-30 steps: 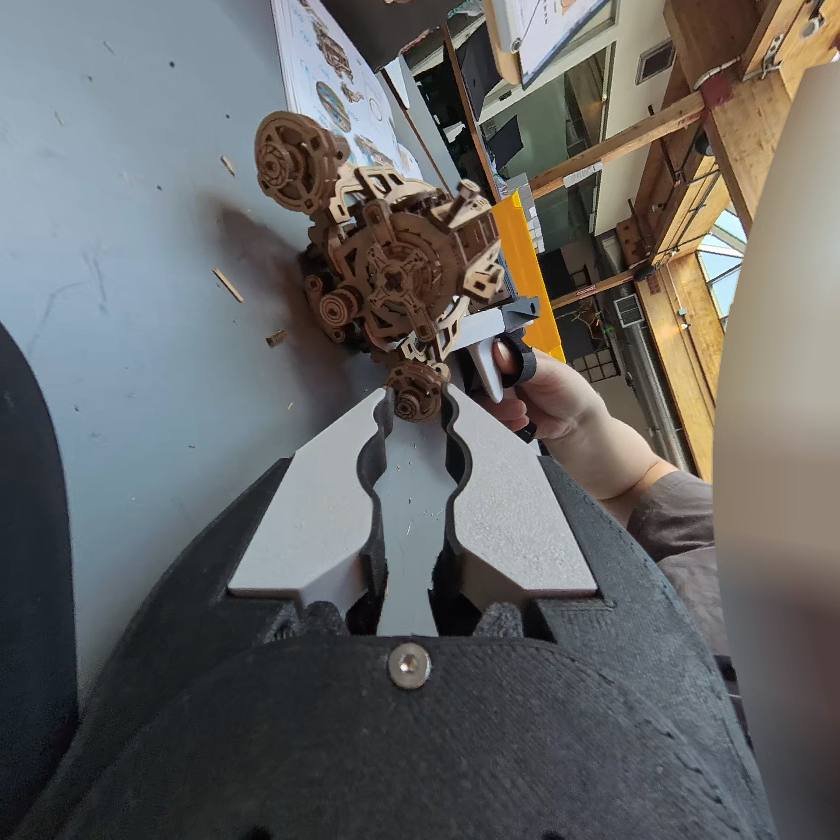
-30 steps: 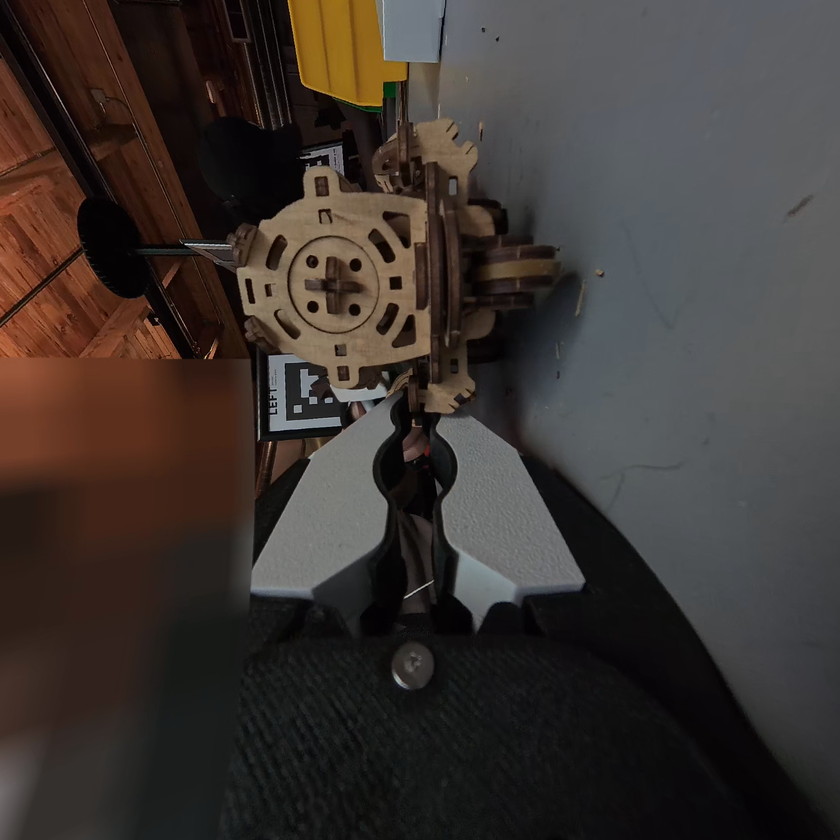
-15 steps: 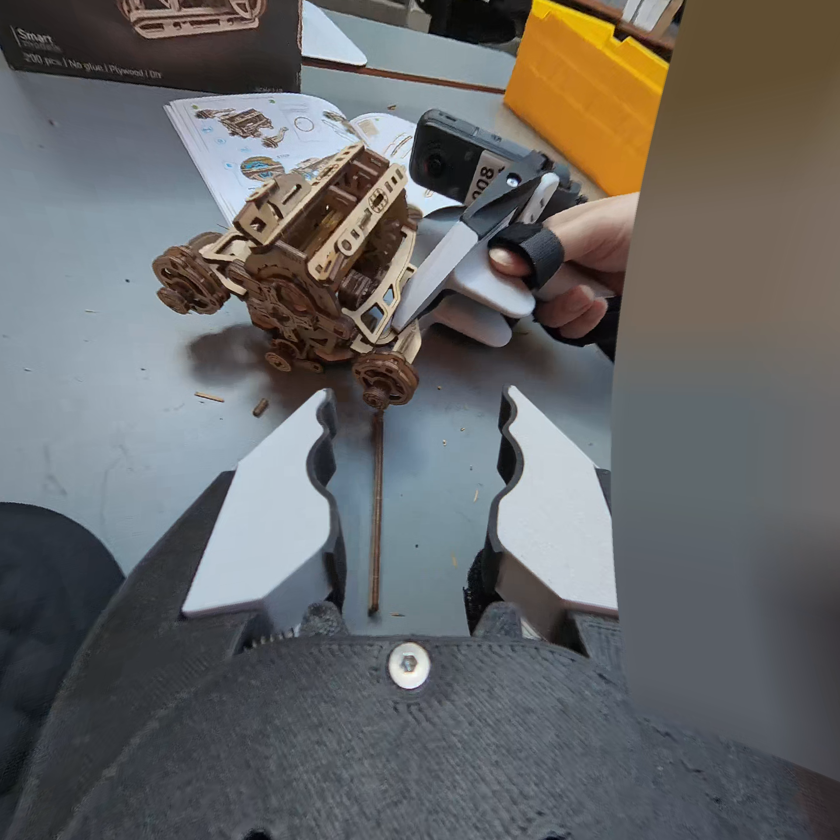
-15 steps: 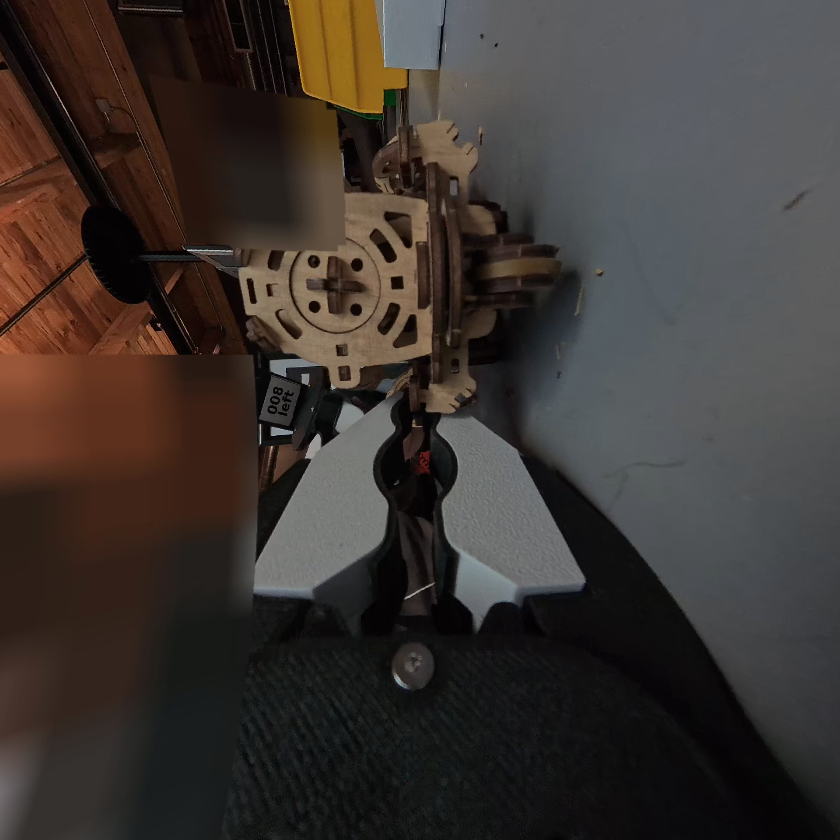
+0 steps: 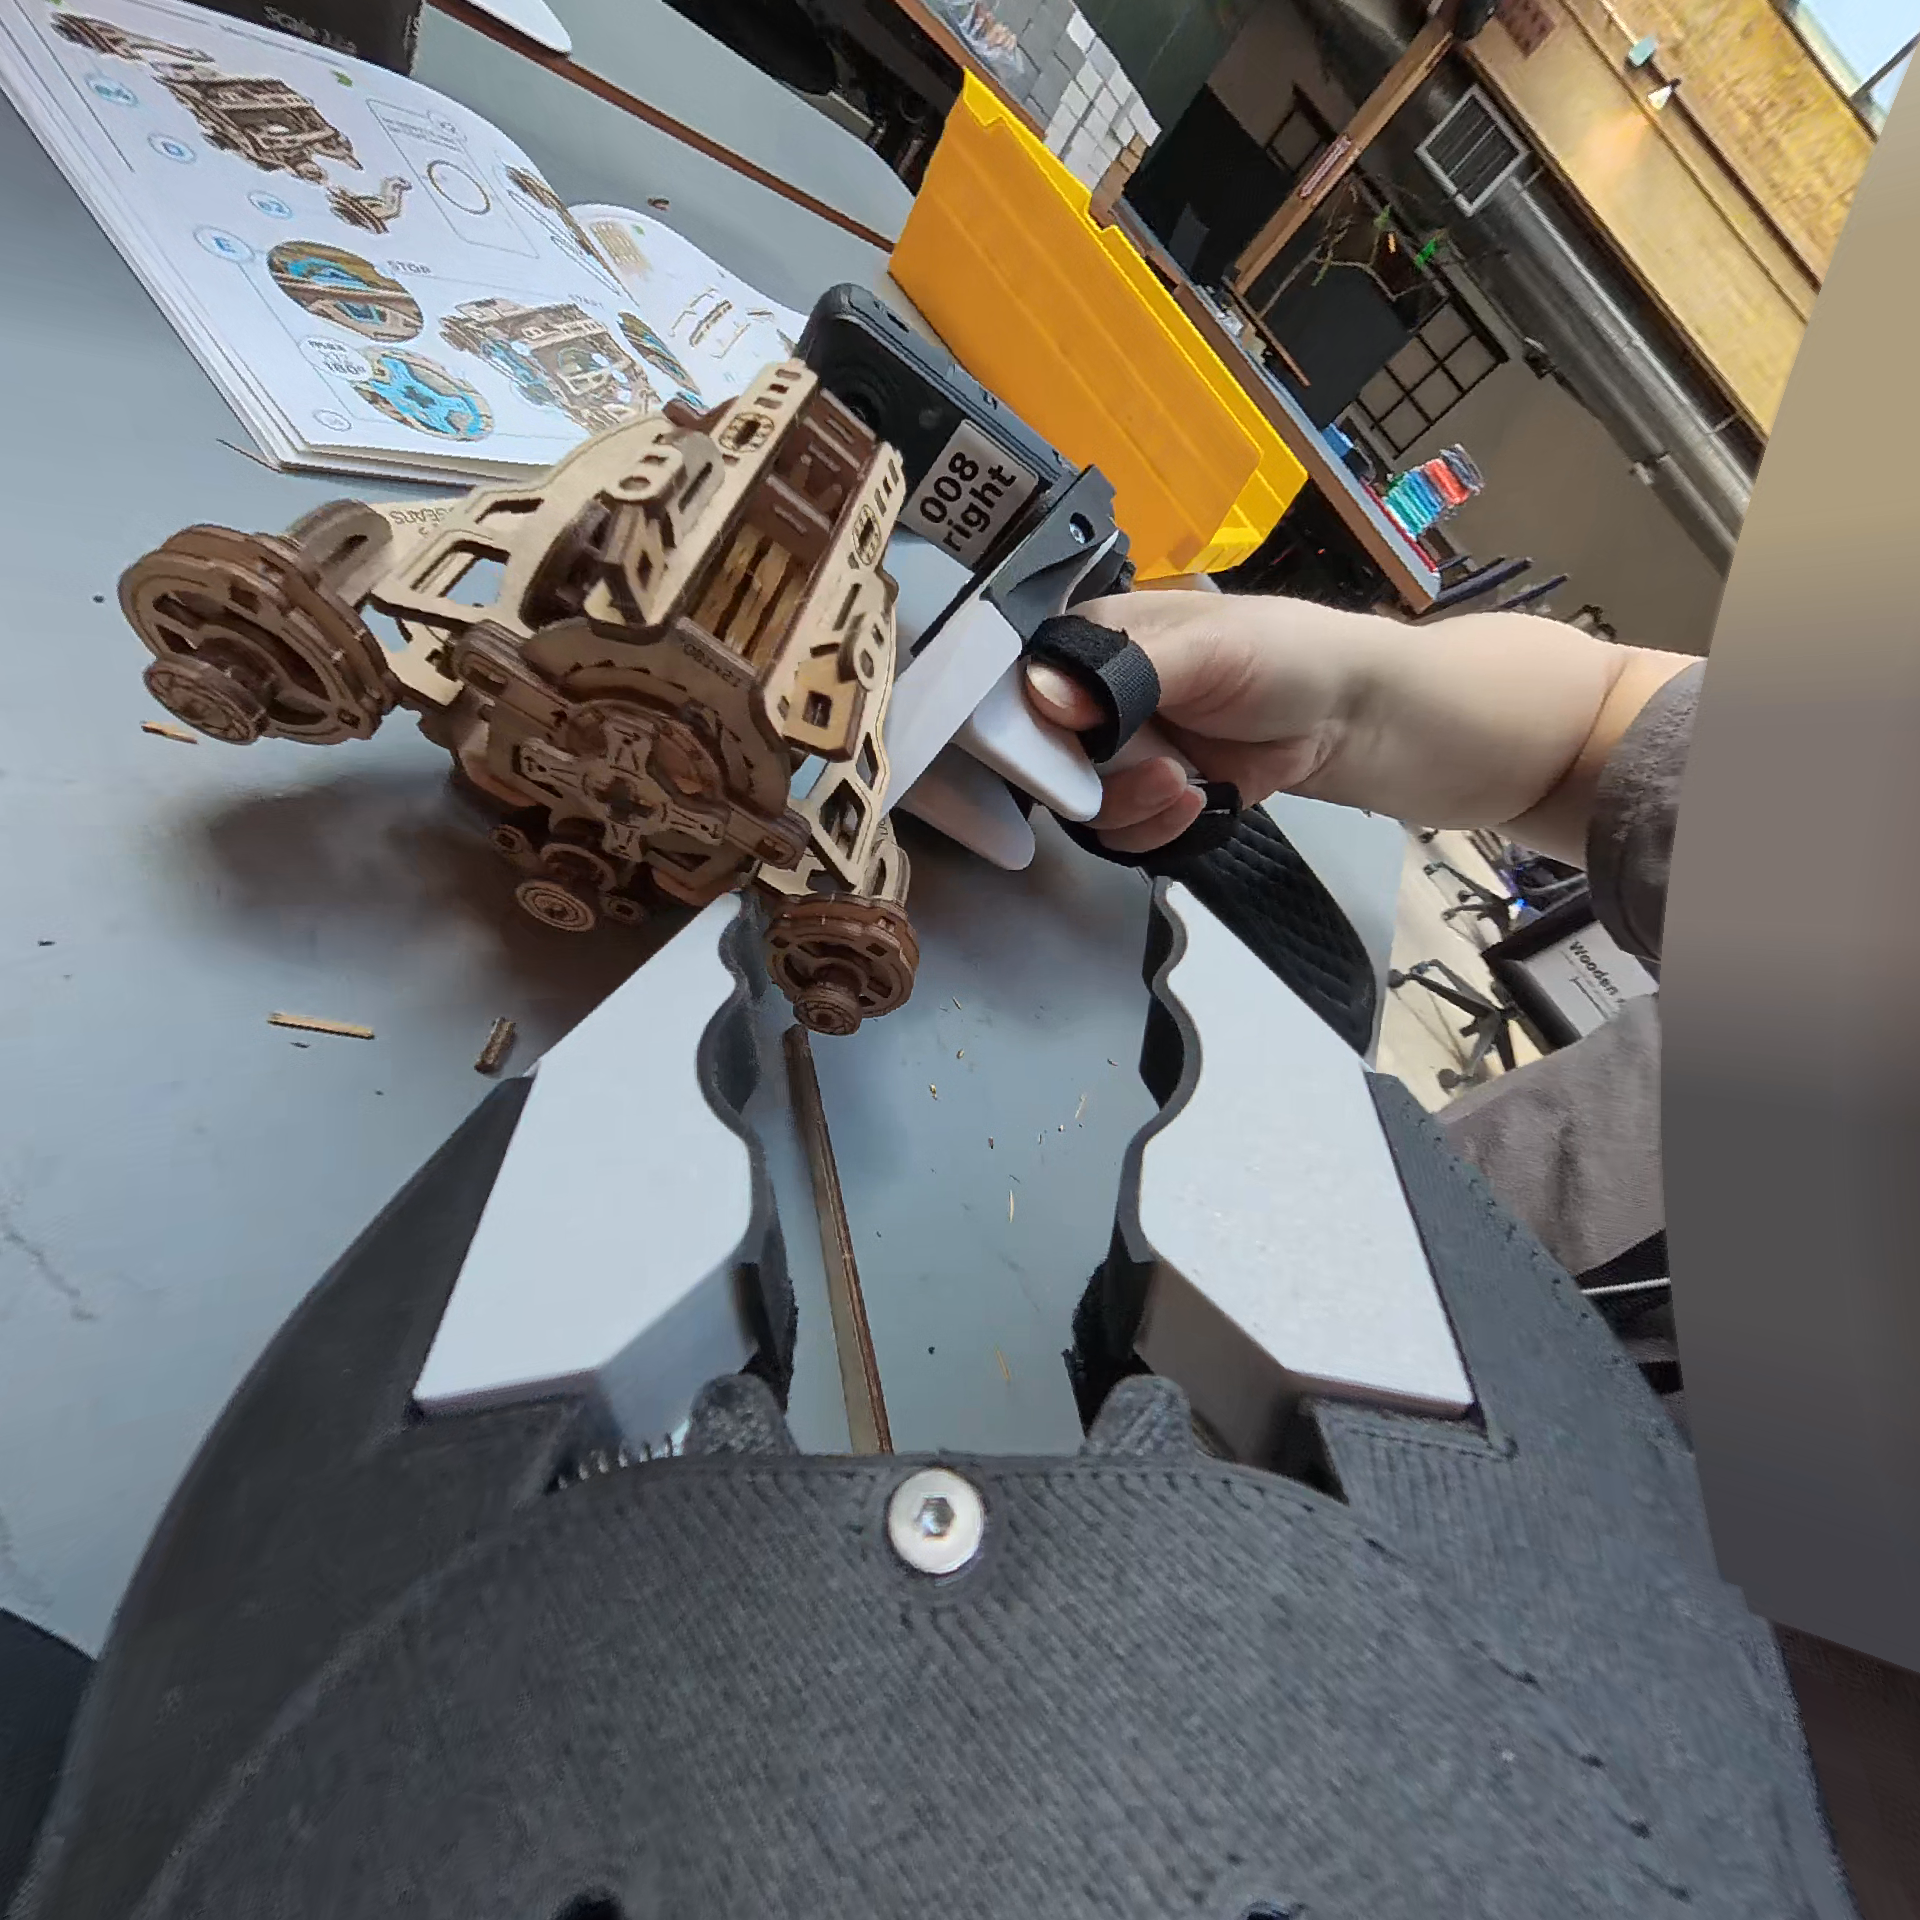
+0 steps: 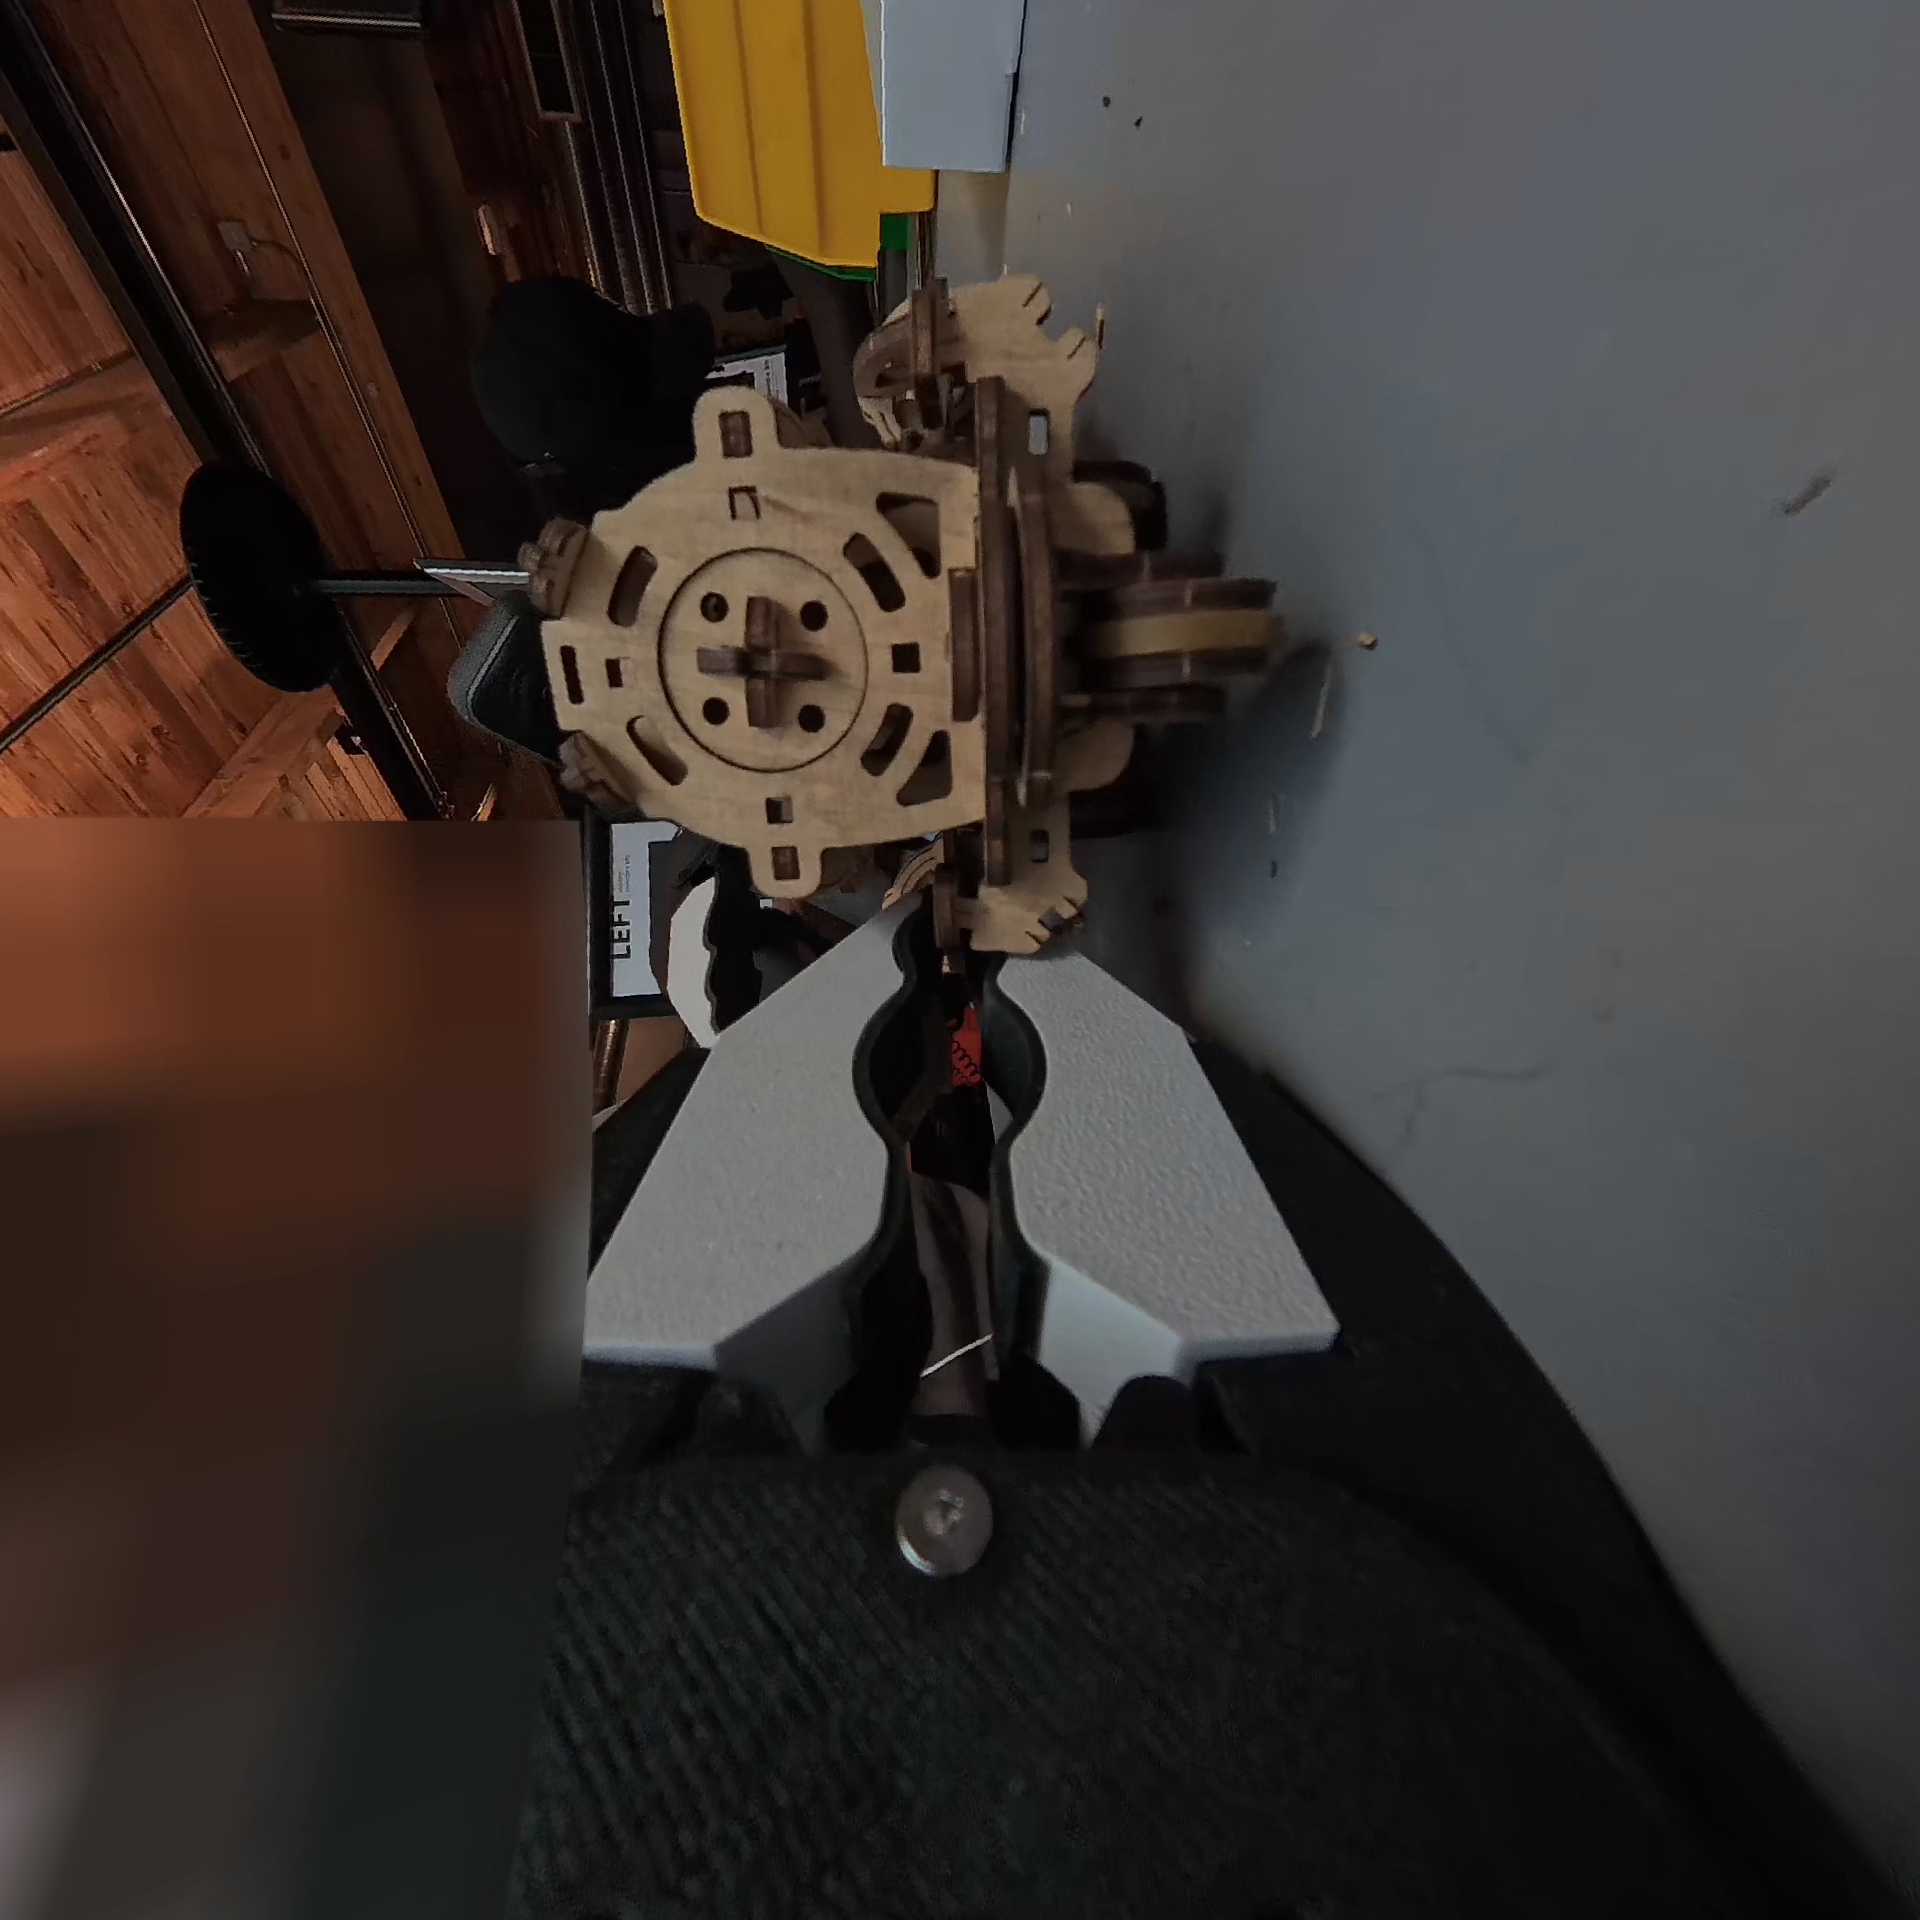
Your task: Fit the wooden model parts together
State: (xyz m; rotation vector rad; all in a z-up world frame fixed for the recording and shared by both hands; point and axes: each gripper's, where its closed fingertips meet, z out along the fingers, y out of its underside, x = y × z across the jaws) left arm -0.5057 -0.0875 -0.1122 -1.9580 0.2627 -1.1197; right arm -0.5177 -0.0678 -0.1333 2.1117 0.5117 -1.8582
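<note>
Left wrist view: grey tabletop [image 5: 156,1143], strewn with wood splinters [image 5: 320,1027]. Wooden model [image 5: 623,675], brown and tan, tilted on the tabletop, with one large wheel [image 5: 244,649] at far left and one small wheel [image 5: 842,961] at the near end. Left gripper [image 5: 945,935] with jaws spread wide, nothing clasped; small wheel just beside the left fingertip [image 5: 717,935], clear of the right fingertip. Thin wooden stick [image 5: 836,1247] lying flat on the tabletop between the two fingers, pressed by neither. Right gripper [image 5: 883,758], held in a hand [image 5: 1247,707], clamped on the model's rear frame. Open instruction booklet [image 5: 312,260] beyond the model. Yellow bin [image 5: 1091,343] at the far table edge.

Right wrist view: right gripper [image 6: 961,935] with jaws closed on a thin plate edge of the wooden model [image 6: 790,665]; pads [image 6: 1091,1039] pressed against it. Round slotted plate with a cross-shaped hub facing the camera. Model's wheels resting against the grey tabletop [image 6: 1558,727]. Yellow bin [image 6: 779,125] at the top edge. Left gripper partly seen behind the model.
</note>
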